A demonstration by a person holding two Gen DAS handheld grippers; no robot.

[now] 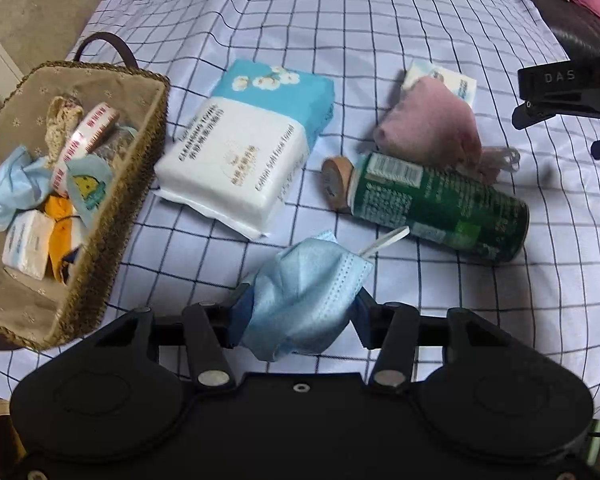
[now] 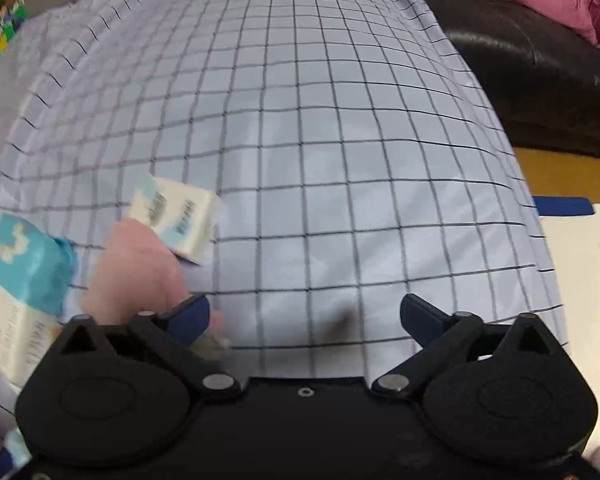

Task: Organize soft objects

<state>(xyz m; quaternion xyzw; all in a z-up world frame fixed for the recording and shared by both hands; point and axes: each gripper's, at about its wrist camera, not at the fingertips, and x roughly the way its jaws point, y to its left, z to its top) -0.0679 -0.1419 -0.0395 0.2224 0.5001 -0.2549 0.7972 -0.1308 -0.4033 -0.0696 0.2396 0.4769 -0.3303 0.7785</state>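
Observation:
My left gripper [image 1: 300, 312] is shut on a crumpled light blue face mask [image 1: 308, 292] and holds it above the checked cloth, right of the woven basket [image 1: 140, 176]. The basket holds another mask, a tissue pack, tape and yellow cloth. A large blue and white cotton towel pack [image 1: 248, 148] lies beside the basket. A pink pouch [image 1: 428, 124] and a small tissue pack [image 1: 452, 80] lie farther right. My right gripper [image 2: 304, 316] is open and empty over bare cloth, with the pink pouch [image 2: 140, 264] and small tissue pack [image 2: 180, 216] at its left.
A green can [image 1: 440, 204] lies on its side with a tan tape roll [image 1: 336, 180] at its end. The right gripper shows at the right edge of the left wrist view [image 1: 572, 92]. A dark sofa [image 2: 540, 80] borders the table on the right.

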